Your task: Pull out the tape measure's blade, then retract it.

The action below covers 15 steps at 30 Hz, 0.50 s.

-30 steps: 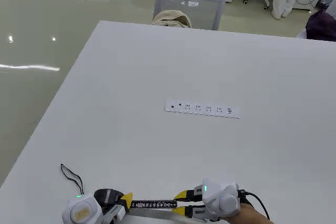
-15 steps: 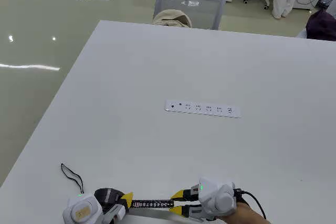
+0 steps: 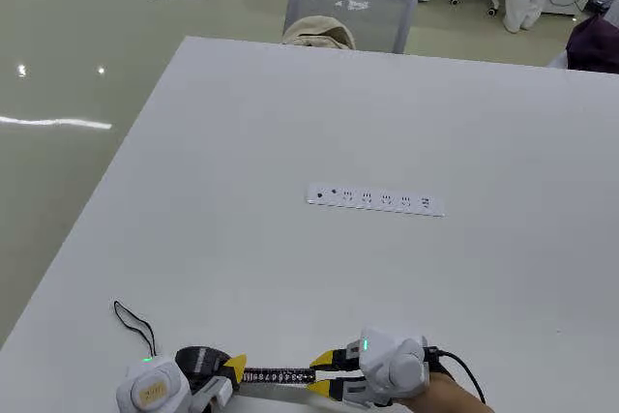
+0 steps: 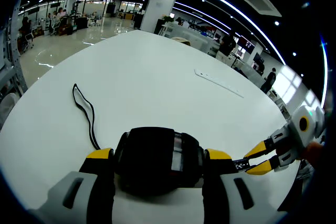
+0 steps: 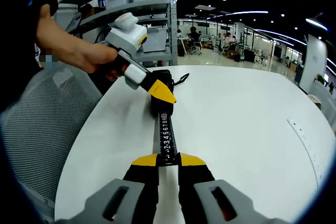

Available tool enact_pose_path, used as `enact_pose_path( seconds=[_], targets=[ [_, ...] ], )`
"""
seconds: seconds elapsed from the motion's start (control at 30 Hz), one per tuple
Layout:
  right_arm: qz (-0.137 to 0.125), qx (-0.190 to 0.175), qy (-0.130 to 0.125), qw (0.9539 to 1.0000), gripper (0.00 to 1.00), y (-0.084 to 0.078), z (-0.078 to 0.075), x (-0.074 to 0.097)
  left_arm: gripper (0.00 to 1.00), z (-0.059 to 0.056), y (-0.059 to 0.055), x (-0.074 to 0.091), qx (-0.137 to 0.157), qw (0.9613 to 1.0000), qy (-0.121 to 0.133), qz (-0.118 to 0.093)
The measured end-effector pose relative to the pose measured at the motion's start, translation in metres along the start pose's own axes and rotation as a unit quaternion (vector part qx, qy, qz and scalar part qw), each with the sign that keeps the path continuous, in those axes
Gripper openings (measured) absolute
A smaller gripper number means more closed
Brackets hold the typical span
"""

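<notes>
Basically anchoring the tape measure [image 3: 198, 362] at 7 o'clock on the table [image 3: 387, 123] with left gripper [image 4: 157, 155] jaws clamped around it, pinching its blade [image 5: 164, 129] with right gripper [image 5: 167, 159] jaws, taut toward 3 o'clock.

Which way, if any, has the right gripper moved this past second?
Yes. The right gripper moved slightly left toward the tape measure, judged against the power strip.
</notes>
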State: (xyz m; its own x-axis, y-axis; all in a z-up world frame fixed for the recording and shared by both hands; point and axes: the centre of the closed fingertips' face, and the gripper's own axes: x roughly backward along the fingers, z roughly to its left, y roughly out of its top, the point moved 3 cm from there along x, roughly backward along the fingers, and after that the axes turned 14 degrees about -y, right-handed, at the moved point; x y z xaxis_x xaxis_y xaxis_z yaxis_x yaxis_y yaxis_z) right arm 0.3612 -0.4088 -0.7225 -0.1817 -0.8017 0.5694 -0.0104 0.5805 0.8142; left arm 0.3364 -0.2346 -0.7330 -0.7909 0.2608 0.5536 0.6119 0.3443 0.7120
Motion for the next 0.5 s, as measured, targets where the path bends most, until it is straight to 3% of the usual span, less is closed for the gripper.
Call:
enact_pose_path(
  seconds=[0.5],
  targets=[
    [-0.002, 0.001, 0.003, 1.0, 0.11, 0.0049, 0.0026, -0.0064, 0.65, 0.0006, 0.0006, 0.0001, 0.004, 1.0, -0.002, 0.0]
  ],
)
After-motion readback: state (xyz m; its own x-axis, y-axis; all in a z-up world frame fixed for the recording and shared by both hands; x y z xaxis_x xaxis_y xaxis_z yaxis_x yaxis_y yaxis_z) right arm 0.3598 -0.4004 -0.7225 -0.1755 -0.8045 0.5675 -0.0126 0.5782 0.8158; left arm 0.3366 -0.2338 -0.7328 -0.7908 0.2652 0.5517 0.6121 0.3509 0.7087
